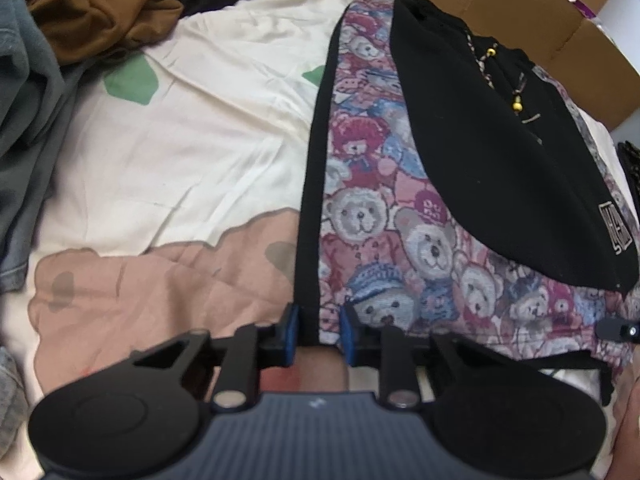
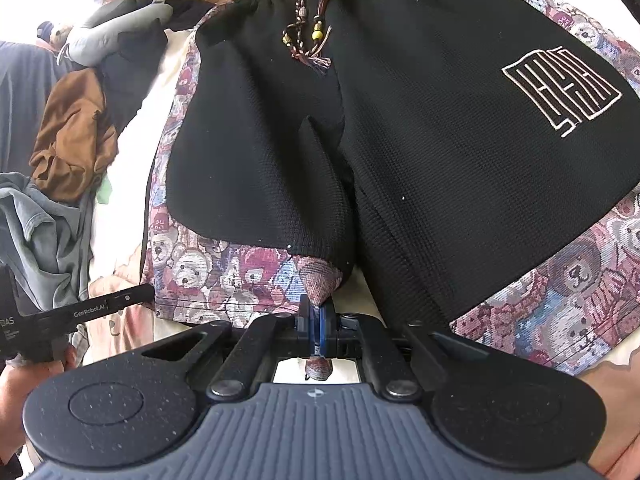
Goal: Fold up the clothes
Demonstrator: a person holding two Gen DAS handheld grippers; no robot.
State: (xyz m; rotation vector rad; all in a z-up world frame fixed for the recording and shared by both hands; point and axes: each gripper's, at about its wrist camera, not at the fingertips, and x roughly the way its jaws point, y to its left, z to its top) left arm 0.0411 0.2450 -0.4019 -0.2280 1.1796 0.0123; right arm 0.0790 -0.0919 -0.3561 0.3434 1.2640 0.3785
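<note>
A pair of shorts (image 2: 440,128), black with teddy-bear print panels and a beaded drawstring (image 2: 308,28), lies flat on a cream bedsheet (image 1: 192,152). In the left wrist view the shorts (image 1: 380,208) fill the right half. My left gripper (image 1: 318,334) is open, its blue pads on either side of the shorts' black side edge at the hem corner. My right gripper (image 2: 319,322) is shut on a pinch of bear-print fabric (image 2: 318,280) at the inner hem between the two legs.
A brown garment (image 1: 96,4) and grey clothes (image 1: 24,92) are piled at the left of the bed. A cardboard box (image 1: 520,8) stands behind the shorts. A grey plush toy (image 2: 116,28) lies at the far left. The left gripper's body (image 2: 72,316) shows in the right wrist view.
</note>
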